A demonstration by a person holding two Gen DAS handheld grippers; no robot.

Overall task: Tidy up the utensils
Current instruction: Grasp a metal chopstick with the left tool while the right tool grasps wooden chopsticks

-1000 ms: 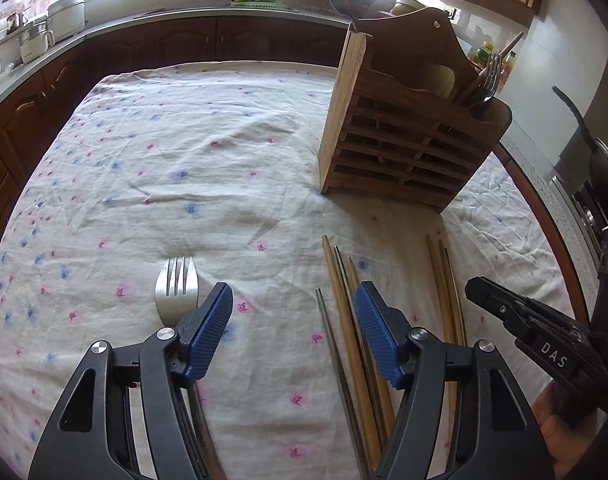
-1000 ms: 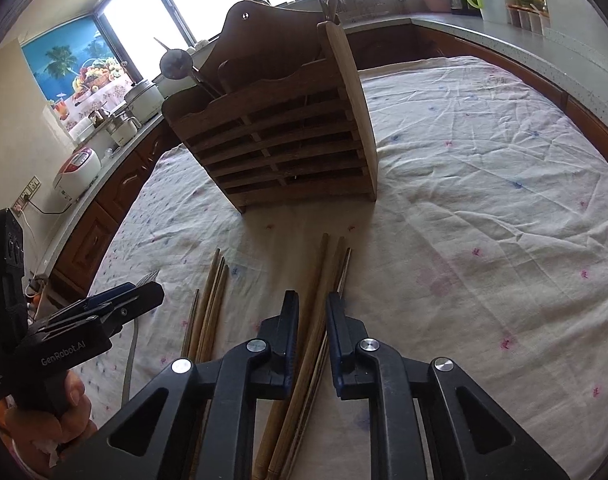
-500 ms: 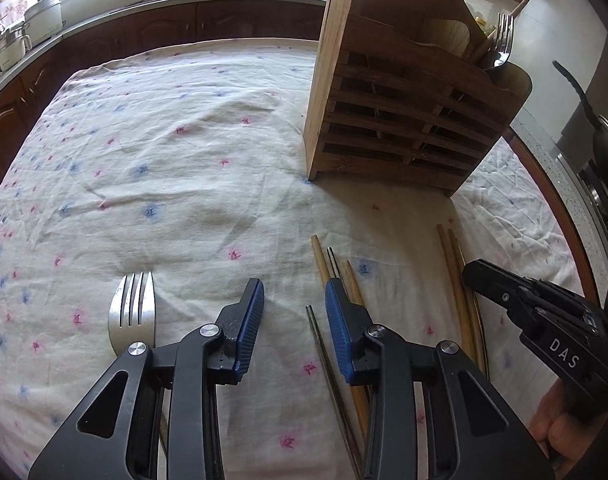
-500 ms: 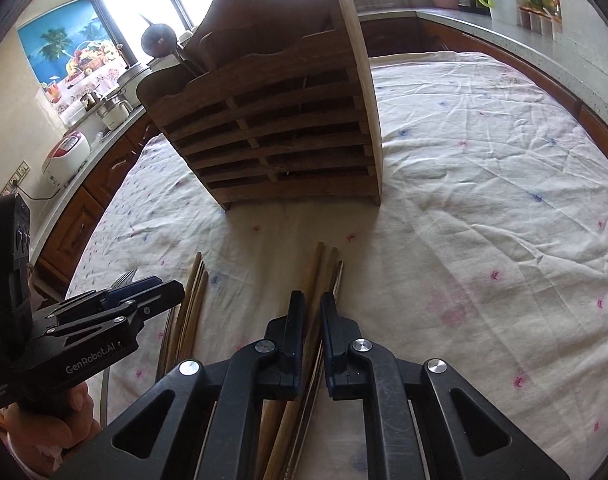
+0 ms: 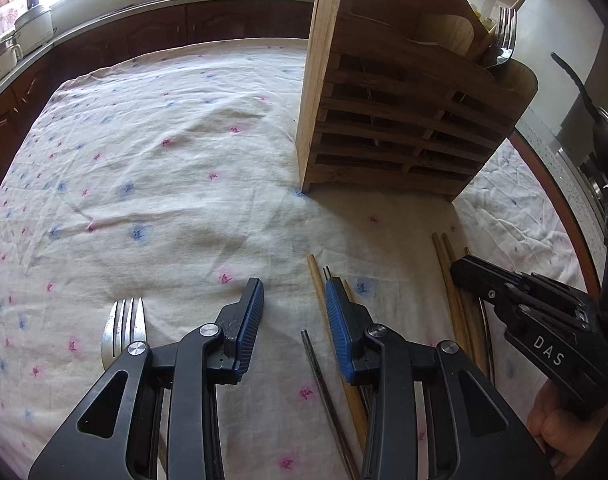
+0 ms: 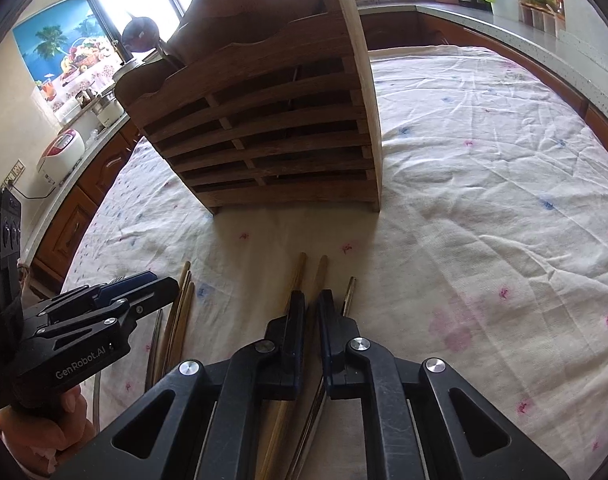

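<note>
We see a counter covered by a cream tablecloth (image 5: 152, 184) dotted with small pink and blue flowers. A tall slatted wooden utensil rack (image 6: 272, 136) stands upright on it, with a silver fork (image 5: 505, 36) poking out of its top.

Our left gripper (image 5: 294, 306), black with blue pads, hangs low over the cloth. Its jaws are partly open with only bare cloth between them. A thin dark chopstick (image 5: 323, 384) lies just inside its right-hand finger, and pale wooden chopsticks (image 5: 317, 280) pass under that finger. A second silver fork (image 5: 124, 330) lies flat on the cloth to its left.

Our right gripper (image 6: 311, 300), black, is nearly closed around a light wooden chopstick (image 6: 321, 270), which runs forward between the fingers towards the rack. Another wooden chopstick (image 6: 300, 268) and a metal-tipped one (image 6: 348, 292) lie just outside its fingers.
</note>
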